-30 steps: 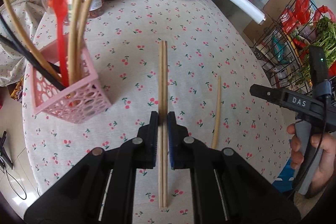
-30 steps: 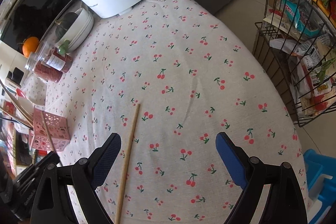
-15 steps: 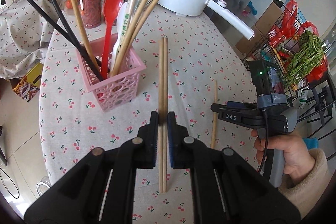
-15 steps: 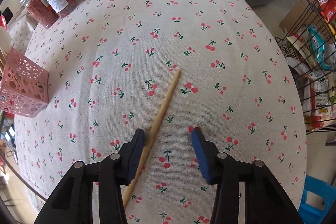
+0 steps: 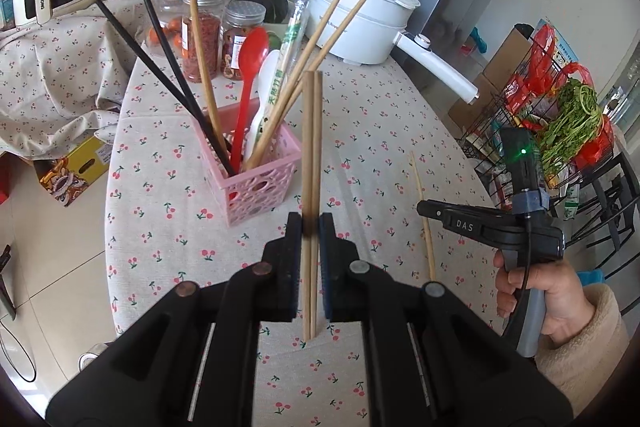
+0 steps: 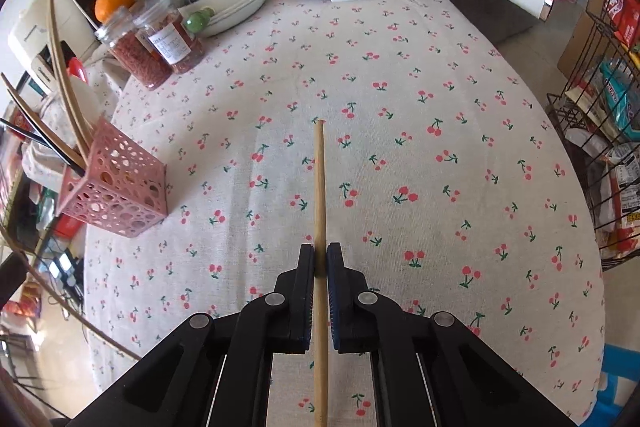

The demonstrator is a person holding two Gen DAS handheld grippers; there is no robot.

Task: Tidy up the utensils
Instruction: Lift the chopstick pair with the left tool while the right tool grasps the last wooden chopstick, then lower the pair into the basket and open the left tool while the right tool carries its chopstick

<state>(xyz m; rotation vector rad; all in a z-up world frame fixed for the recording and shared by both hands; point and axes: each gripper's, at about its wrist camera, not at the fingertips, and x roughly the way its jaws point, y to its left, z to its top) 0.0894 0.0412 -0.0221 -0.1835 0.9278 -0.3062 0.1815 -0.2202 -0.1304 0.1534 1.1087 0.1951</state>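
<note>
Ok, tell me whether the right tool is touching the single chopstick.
Touching. The right wrist view shows the right tool shut on the single chopstick, both pads against it.

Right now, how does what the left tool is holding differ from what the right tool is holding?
The left tool is shut on a pair of wooden chopsticks, side by side; the right tool is shut on a single wooden chopstick. The pair is lifted clear of the tablecloth near the pink basket; whether the single one is lifted is unclear. Both are plain light wood, gripped partway along.
</note>
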